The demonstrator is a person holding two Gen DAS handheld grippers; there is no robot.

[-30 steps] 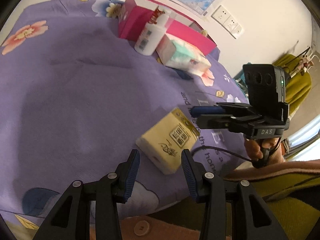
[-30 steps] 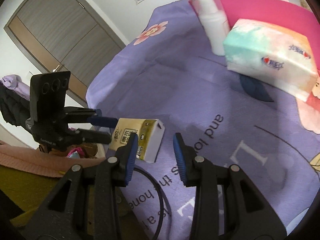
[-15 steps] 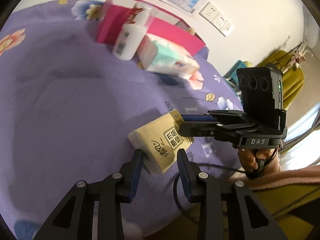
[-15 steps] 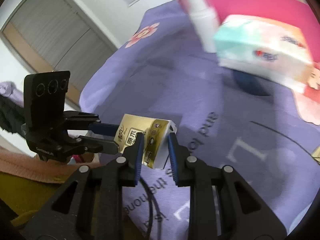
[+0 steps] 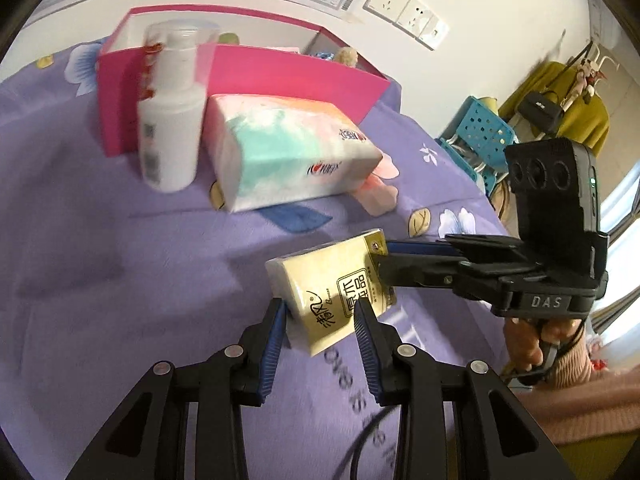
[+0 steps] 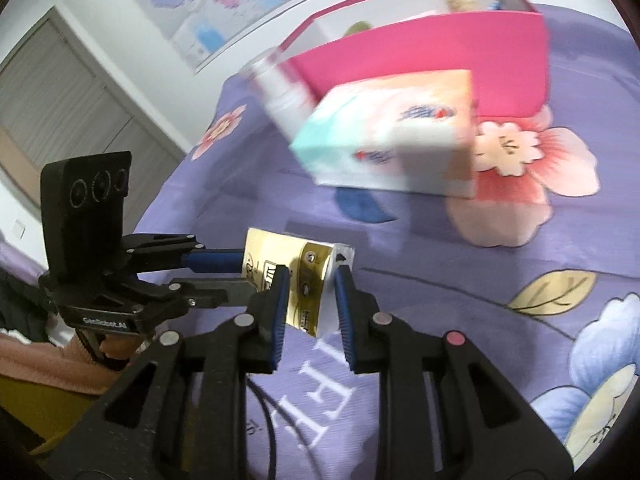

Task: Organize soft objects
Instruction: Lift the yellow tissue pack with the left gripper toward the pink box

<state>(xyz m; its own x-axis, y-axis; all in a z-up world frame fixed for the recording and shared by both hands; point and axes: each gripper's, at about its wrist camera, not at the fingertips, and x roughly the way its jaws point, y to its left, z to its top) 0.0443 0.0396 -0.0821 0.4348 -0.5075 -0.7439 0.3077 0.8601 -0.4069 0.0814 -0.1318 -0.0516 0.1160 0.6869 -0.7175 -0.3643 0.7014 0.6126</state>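
Though lifted, tissue pack (image 5: 334,292) between both grippers' fingers (image 5: 276,330).

1. Your bed (image 5: 80,240) wore a purple flowered cover.
2. On it you had a pink box (image 5: 280,76) at the far side.
3. A white bottle (image 5: 170,120) stood beside a pastel tissue pack (image 5: 288,156), both before the box.

Small pack (image 5: 336,292) up off the bedspread (image 5: 80,248), between both grippers — left gripper (image 5: 320,316) at its near end, right gripper (image 6: 310,284) at its right end. Beyond it, big pack (image 5: 292,156) on the bedspread, bottle (image 5: 170,120) just left, box (image 5: 256,76) behind both.
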